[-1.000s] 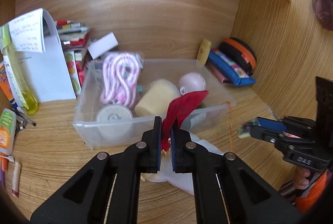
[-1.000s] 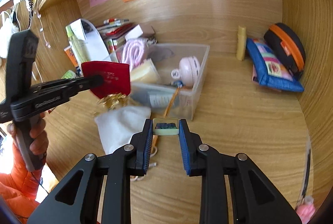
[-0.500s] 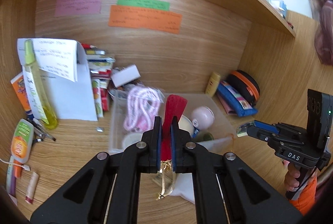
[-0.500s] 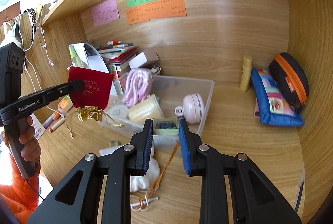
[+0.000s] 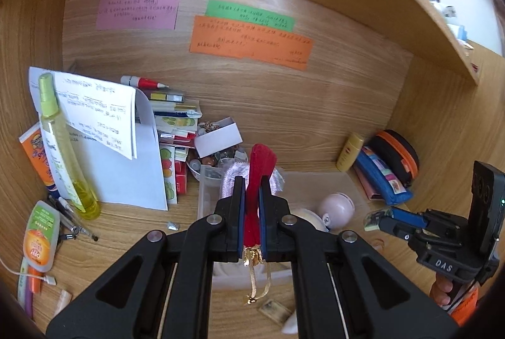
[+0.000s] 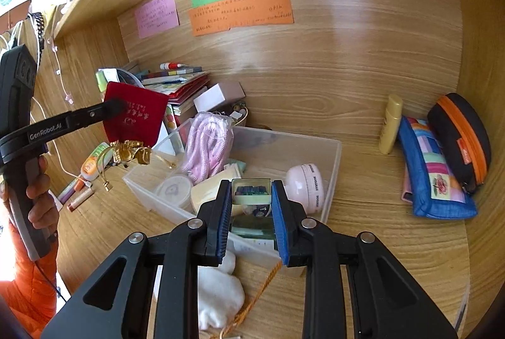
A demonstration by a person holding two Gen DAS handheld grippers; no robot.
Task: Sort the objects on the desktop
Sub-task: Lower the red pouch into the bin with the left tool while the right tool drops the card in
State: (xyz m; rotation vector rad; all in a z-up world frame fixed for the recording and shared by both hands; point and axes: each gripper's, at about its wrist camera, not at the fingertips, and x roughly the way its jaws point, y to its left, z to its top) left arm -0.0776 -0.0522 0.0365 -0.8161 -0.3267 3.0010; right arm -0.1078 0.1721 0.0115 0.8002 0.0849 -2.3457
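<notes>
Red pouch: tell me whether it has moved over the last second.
Yes. The red pouch, clamped in the left gripper, rose up and left of the clear bin, now level with the book stack.

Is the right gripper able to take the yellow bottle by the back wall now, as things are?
Probably not yet. The path to the yellow bottle looks free, with only bare desk before it, but the right gripper is already shut on a small green tin, so it must put that down first.

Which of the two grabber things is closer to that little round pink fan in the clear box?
Right. The right gripper, clamping a small green tin, hangs just beside the pink fan. The left gripper, holding the red pouch, is up beyond the clear box.
</notes>
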